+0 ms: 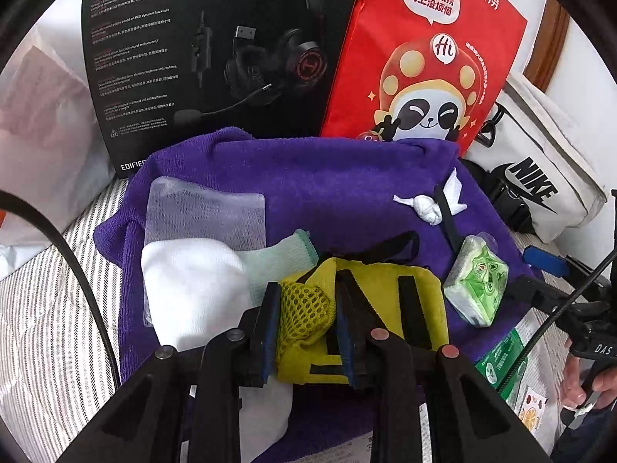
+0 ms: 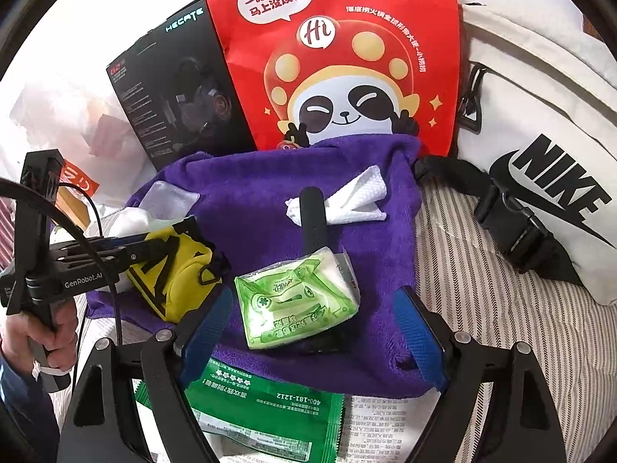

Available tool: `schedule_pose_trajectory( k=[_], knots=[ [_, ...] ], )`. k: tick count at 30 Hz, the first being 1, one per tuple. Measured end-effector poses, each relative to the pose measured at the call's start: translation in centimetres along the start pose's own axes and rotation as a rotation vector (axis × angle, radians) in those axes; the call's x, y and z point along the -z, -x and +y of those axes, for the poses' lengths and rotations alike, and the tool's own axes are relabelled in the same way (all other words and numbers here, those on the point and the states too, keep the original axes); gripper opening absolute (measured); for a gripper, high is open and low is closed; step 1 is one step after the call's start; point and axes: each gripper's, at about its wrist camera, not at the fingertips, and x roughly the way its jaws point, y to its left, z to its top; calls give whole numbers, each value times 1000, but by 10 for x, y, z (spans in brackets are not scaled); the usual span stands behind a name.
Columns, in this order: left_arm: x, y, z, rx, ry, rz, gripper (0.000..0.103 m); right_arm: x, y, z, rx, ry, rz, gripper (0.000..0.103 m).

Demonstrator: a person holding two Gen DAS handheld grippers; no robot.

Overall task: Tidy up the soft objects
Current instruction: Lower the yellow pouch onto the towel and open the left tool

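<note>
Left tongs (image 1: 306, 328) on yellow pouch (image 1: 385, 293) (mesh pocket).

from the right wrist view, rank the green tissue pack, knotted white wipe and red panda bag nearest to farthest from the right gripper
1. green tissue pack, just ahead of the open right gripper, on the purple towel.
2. knotted white wipe, farther back, mid-towel.
3. red panda bag, standing behind the towel.

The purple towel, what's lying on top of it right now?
On the purple towel lie a green tissue pack, a knotted white wipe crossed by a black strap, a yellow pouch and white cloths. Anything beneath them is hidden.
</note>
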Motion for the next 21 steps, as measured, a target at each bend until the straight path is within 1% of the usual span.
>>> schedule_pose_trajectory(
  k=[4, 9, 11, 13, 16, 17, 18, 21],
  knots=[
    [0, -1, -5, -11, -39, 6, 28, 0, 2, 1, -4, 4, -11, 85],
    [0, -2, -8, 9, -60, 23, 37, 2, 6, 4, -5, 30, -22, 85],
    [-1, -2, -10, 23, -66, 31, 46, 2, 7, 6, -2, 34, -23, 85],
    [-1, 2, -12, 36, -74, 27, 51, 2, 7, 7, 0, 42, -23, 85],
    [-2, 8, -13, 20, -87, 13, 55, 1, 9, 7, 0, 47, -28, 85],
    [-2, 11, -13, 17, -87, 7, 58, 1, 12, 7, 4, 47, -32, 85],
    [-3, 13, -12, 17, -84, 3, 60, 1, 14, 7, 8, 46, -37, 85],
    [-5, 21, -11, 29, -80, -14, 61, 2, 26, 6, 19, 27, -45, 85]
  ],
)
